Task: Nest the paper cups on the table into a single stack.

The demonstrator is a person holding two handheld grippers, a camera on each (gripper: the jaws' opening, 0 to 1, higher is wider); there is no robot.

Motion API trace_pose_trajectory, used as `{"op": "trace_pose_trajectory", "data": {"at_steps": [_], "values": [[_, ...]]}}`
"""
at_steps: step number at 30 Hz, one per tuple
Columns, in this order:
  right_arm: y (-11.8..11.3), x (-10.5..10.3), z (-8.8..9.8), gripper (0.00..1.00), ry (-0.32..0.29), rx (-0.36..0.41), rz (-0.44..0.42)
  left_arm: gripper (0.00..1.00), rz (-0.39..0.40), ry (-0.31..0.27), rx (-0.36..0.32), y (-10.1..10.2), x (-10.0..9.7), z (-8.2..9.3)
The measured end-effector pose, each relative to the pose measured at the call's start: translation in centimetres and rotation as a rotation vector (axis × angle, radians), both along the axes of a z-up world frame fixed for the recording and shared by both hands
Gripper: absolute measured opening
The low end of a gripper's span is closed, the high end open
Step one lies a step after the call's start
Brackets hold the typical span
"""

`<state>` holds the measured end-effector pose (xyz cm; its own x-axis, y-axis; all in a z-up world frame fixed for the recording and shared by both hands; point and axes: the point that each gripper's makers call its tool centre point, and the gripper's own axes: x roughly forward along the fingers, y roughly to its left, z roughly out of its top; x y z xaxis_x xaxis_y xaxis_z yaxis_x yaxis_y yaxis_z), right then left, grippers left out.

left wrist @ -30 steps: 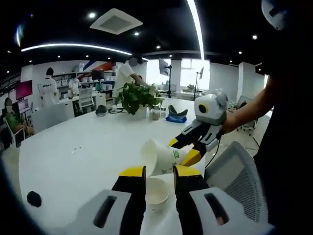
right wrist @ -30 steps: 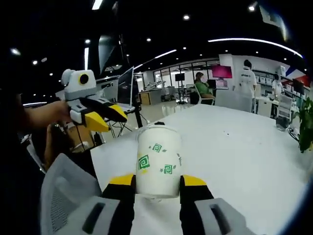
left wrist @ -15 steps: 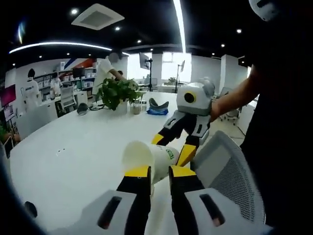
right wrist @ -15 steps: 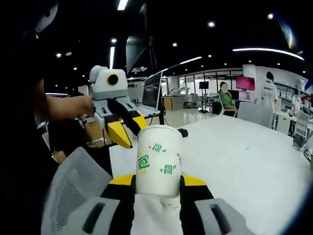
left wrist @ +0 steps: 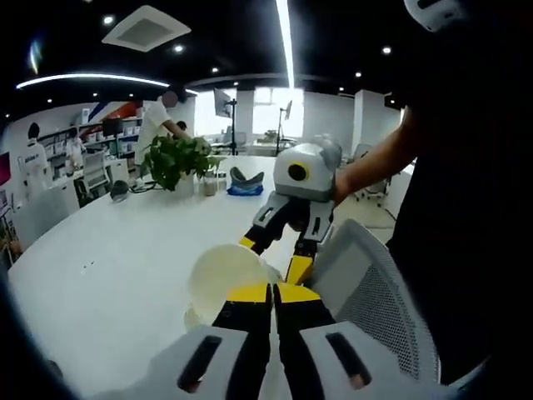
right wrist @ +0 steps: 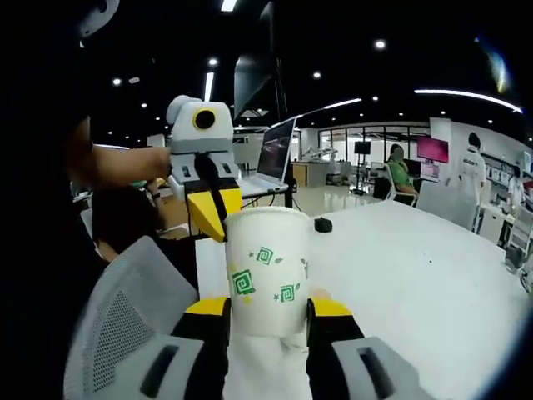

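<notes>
Holding a paper cup (right wrist: 266,271) by its lower body, my right gripper (right wrist: 266,312) pinches it from both sides, rim pointing away from me, green squares on its wall. From my left gripper view, that same cup points its open mouth toward me, sitting just above my left gripper (left wrist: 272,293), whose yellow tips look pressed almost together. A pale curved edge (left wrist: 193,317) peeks out low beside them, maybe a second cup on the table (left wrist: 108,258), but I cannot tell whether my left tongs are pinching it or just closed on nothing.

What worries me is the nesting itself. I judge that if the two cups meet off-axis, one rim could catch on the other's wall and dent it, or the lower cup could tip on the smooth white table. My right pinch sits low on a thin paper wall, so squeezing harder to steady it could crush the cup out of round, and then it will jam rather than slide home. Both cups hang near the table's edge, beside a mesh chair back (left wrist: 366,300), so a dropped cup would likely fall off the table.

Hard to make out: the base of the held cup, hidden between my right jaws, and nearly all of the lower cup, covered by the held cup and my own left tongs. How many cups are stacked so far, I cannot say.
</notes>
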<state>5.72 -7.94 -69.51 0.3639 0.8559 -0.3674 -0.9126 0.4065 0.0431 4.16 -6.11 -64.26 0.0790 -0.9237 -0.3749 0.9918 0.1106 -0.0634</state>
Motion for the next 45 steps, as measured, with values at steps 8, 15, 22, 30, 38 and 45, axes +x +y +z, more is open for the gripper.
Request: {"op": "trace_pose_trajectory", "data": {"at_steps": [8,15,22,30,38,45], "values": [[-1.2,0.9,-0.2,0.36,0.022,-0.005,-0.064,0.00,0.011,-0.050,0.048,0.2,0.7,0.2],[-2.6,1.0,-0.7,0.42,0.036,-0.011,-0.105,0.00,0.019,-0.079,0.127,0.5,1.5,-1.0],[-3.5,0.9,-1.4,0.51,0.047,-0.011,-0.154,0.00,0.027,-0.098,0.153,0.5,2.2,-1.2],[-5.0,1.6,-1.9,0.60,0.073,0.012,-0.255,0.00,0.049,-0.132,0.221,1.3,3.5,-1.9],[-5.3,1.3,-2.1,0.59,0.084,0.016,-0.278,0.00,0.032,-0.152,0.285,1.1,4.0,-3.2],[-5.0,1.0,-2.2,0.58,0.093,0.021,-0.289,0.00,0.006,-0.143,0.334,0.2,4.0,-4.9]]}}
